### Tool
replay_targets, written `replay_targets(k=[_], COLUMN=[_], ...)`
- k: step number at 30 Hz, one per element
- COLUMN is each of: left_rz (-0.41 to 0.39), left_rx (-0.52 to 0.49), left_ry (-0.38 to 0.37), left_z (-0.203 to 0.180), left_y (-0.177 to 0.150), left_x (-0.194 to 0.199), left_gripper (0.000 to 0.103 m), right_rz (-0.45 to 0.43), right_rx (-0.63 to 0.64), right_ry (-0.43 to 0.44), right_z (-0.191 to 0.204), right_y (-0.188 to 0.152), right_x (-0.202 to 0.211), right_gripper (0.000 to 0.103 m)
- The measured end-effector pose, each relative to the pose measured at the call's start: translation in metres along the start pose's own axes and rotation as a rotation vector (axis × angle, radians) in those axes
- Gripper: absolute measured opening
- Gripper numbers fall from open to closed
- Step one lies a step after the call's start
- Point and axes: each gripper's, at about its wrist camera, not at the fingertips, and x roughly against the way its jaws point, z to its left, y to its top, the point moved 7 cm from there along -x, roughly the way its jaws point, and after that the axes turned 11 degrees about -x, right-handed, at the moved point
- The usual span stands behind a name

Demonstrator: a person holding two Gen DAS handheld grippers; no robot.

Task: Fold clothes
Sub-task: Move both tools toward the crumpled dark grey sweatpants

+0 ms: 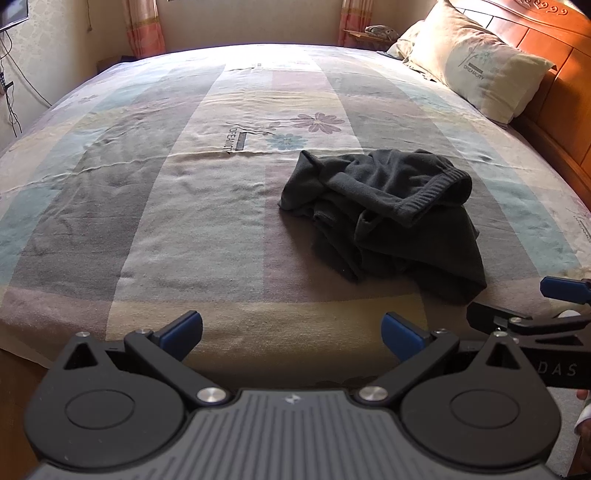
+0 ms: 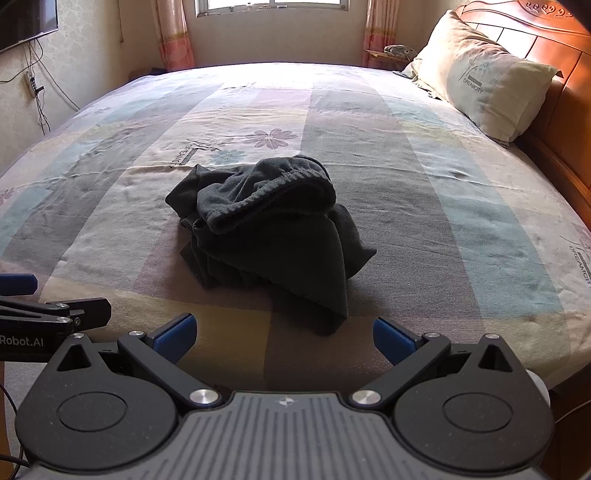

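A dark grey garment (image 1: 388, 218) lies crumpled in a heap on the bed, its ribbed hem turned up on top. In the right wrist view the same garment (image 2: 273, 229) sits straight ahead in the middle. My left gripper (image 1: 291, 332) is open over the bed's near edge, left of and short of the heap, with nothing between its blue pads. My right gripper (image 2: 284, 336) is open too, just short of the garment's near tip and not touching it. Each gripper shows at the edge of the other's view.
The bed (image 1: 147, 206) has a pastel patchwork sheet with flower prints. Pillows (image 1: 476, 70) lean on a wooden headboard (image 1: 554, 55) at the right. A curtained window (image 2: 273, 5) is at the far wall, a nightstand (image 2: 388, 55) beside it, and cables (image 2: 37, 92) hang on the left wall.
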Motion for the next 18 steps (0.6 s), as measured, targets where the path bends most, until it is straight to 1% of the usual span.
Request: replay_targets(k=[10, 13, 18], left_rz=[0.018, 0.024, 0.038], left_rx=[-0.017, -0.014, -0.015], left_ry=[0.028, 0.014, -0.002], left_z=[0.003, 0.005, 0.007], left_y=[0.012, 0.015, 0.019], left_x=[-0.02, -0.026, -0.036], left_gripper=[0.102, 0.102, 0.102], right_rz=[0.015, 0.015, 0.033], right_rx=[0.033, 0.048, 0.036], right_ry=[0.018, 0.007, 0.004], right_z=[0.008, 0.009, 0.008], right_y=[0.011, 0.015, 0.021], right_x=[-0.015, -0.02, -0.03], right_gripper=[0.103, 0.103, 0.103])
